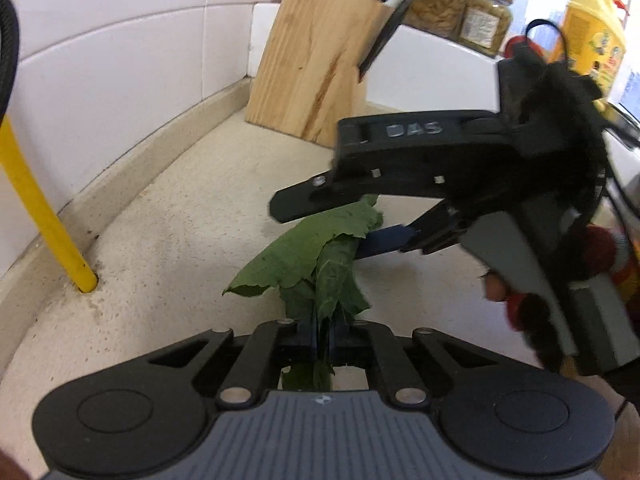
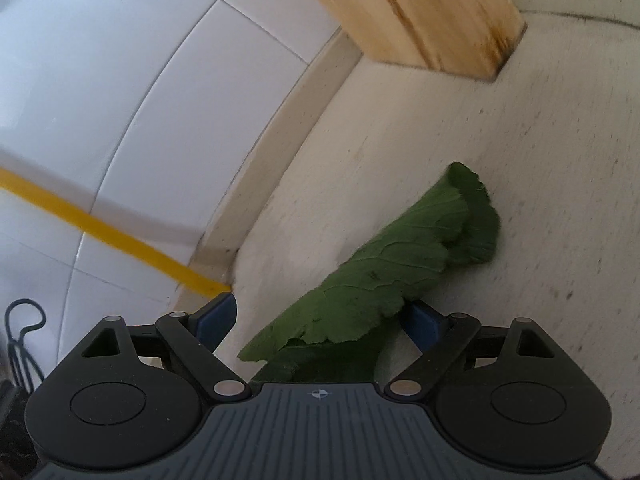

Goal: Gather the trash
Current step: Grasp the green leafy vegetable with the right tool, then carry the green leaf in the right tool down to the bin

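Knife block [image 1: 320,60] & yellow pipe [image 1: 40,216] flank leaf [image 1: 312,256] w/ L gripper [image 1: 323,336] clamped.

One green leaf [image 1: 320,256] lies on the table [image 1: 168,216], and two grippers are in view, the left gripper [image 1: 323,334] and the right gripper [image 1: 344,224]. One wooden knife block [image 1: 316,60] stands at the back with two glass jars [image 1: 438,0] beside it. There is also one yellow bottle [image 1: 594,36] and one yellow pipe [image 1: 44,216].

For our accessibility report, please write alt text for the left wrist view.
The left tool is shut on a green leaf above a speckled counter. The right tool, open, reaches around the leaf's far end, before a wooden knife block.
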Demonstrator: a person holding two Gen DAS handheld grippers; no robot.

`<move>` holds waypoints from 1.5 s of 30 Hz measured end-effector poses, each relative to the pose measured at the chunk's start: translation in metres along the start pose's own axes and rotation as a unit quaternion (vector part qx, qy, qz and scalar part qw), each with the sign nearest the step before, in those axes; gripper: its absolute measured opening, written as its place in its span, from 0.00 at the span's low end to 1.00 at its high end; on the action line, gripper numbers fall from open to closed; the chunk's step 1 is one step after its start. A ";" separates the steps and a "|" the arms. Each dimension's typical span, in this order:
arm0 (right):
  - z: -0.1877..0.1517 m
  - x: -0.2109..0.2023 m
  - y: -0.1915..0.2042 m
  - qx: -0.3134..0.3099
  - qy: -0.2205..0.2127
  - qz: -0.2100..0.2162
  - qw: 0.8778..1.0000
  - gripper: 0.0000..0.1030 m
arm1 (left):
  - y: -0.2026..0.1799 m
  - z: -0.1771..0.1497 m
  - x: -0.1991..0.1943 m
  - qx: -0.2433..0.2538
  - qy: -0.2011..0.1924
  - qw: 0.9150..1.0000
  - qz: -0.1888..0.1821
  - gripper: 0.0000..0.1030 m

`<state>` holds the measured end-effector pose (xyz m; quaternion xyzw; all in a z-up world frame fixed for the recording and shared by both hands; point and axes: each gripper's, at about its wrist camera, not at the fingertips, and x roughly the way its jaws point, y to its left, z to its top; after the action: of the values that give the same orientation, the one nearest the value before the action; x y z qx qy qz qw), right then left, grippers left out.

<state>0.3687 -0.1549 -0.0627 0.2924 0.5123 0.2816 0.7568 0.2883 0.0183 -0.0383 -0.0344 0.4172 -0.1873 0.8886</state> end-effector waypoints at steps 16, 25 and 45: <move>-0.034 -0.012 0.005 0.009 0.008 0.035 0.999 0.26 | -0.017 -0.034 -0.039 0.023 -0.006 0.999 0.044 0.06; -0.066 -0.036 0.030 -0.005 -0.022 0.030 0.999 0.23 | -0.024 -0.052 -0.071 0.039 -0.026 0.998 0.036 0.06; -0.142 -0.055 0.092 -0.038 -0.019 0.076 0.996 0.23 | -0.030 -0.109 -0.163 0.041 -0.060 0.994 0.081 0.06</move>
<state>0.2063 -0.1119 -0.0049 0.3066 0.4629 0.3520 0.7535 0.1027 0.0598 0.0161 0.0251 0.3567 -0.1292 0.9249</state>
